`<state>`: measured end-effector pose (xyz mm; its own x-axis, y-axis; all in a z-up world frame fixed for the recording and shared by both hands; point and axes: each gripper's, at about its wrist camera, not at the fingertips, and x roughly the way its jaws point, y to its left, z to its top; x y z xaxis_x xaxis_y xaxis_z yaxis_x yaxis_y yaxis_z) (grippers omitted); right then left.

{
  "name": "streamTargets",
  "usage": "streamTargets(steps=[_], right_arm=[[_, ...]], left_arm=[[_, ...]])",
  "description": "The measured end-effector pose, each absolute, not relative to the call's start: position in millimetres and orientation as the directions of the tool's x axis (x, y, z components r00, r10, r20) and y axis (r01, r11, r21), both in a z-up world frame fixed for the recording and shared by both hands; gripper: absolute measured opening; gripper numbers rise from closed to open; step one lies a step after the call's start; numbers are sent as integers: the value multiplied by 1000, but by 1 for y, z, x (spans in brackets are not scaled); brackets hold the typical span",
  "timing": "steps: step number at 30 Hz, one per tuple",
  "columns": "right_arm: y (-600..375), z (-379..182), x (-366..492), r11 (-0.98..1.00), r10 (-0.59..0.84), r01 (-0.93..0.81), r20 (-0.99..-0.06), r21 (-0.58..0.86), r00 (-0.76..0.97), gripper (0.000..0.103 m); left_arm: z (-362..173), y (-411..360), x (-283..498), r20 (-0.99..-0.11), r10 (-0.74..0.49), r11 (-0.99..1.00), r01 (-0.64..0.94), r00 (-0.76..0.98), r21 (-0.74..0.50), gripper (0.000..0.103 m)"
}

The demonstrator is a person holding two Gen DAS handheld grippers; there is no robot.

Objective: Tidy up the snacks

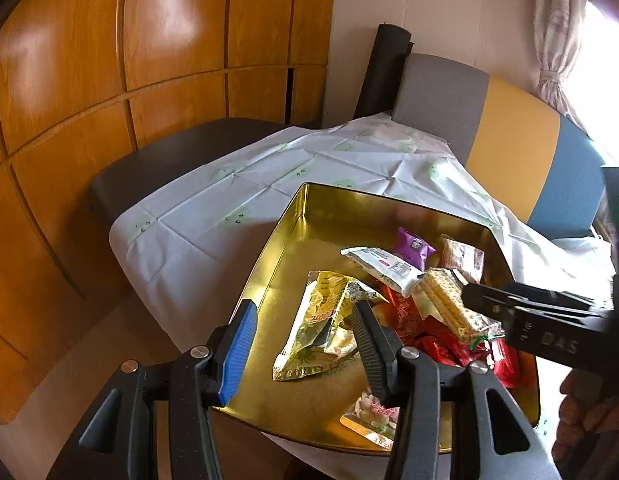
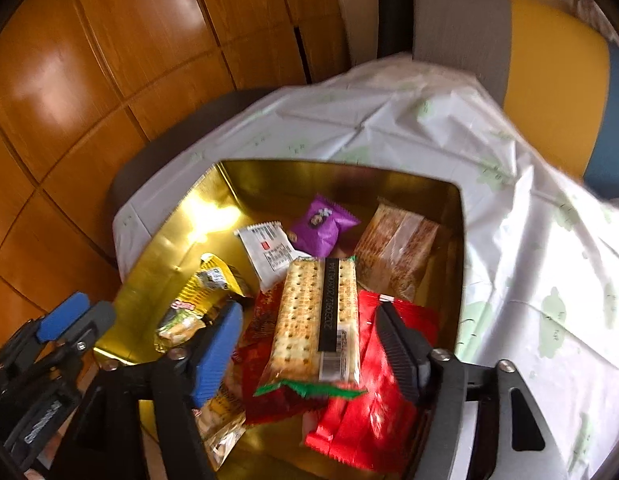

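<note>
So the gold tin (image 2: 455, 216) sits on the white-clothed counter (image 1: 197, 216), full of snacks. Right gripper (image 2: 313, 344) has its fingers open around the cracker pack (image 2: 315, 320), not touching, lying on red wrappers (image 2: 373, 392). Left gripper (image 1: 305, 344) fingers open over the tin's near left corner, holding nothing, just above a gold packet (image 1: 317, 320).

Gold tin (image 1: 293, 216) of snack packets on white cloth (image 1: 237, 200), left hand-held gripper (image 1: 301, 344) open-jawed above.

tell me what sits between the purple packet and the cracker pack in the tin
In the right wrist view, a white wrapper partly fills the gap between the purple packet and the cracker pack; beside it, bare gold tin floor shows.
</note>
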<state>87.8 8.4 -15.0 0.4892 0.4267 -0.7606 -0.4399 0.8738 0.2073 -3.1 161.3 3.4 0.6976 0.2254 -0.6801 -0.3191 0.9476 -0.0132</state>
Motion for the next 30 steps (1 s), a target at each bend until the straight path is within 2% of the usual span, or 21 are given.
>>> streamTargets(steps=[4, 13, 21, 24, 30], right_arm=[[-7, -6, 66, 890, 414, -411, -731, 198, 543, 80], [-43, -8, 23, 931, 346, -321, -703, 176, 621, 82], [-57, -7, 9, 947, 306, -288, -683, 144, 663, 84], [-59, -7, 7, 948, 303, -286, -676, 140, 671, 85], [-62, -11, 8, 949, 301, -277, -678, 148, 670, 85]], left_arm=[[6, 156, -10, -667, 228, 950, -311, 709, -6, 50], [12, 135, -29, -629, 224, 957, -289, 744, 0, 58], [16, 116, -35, -614, 218, 965, -261, 759, 19, 59], [16, 112, -35, -616, 231, 962, -270, 753, 30, 68], [16, 109, -35, -613, 238, 961, -273, 753, 38, 69]])
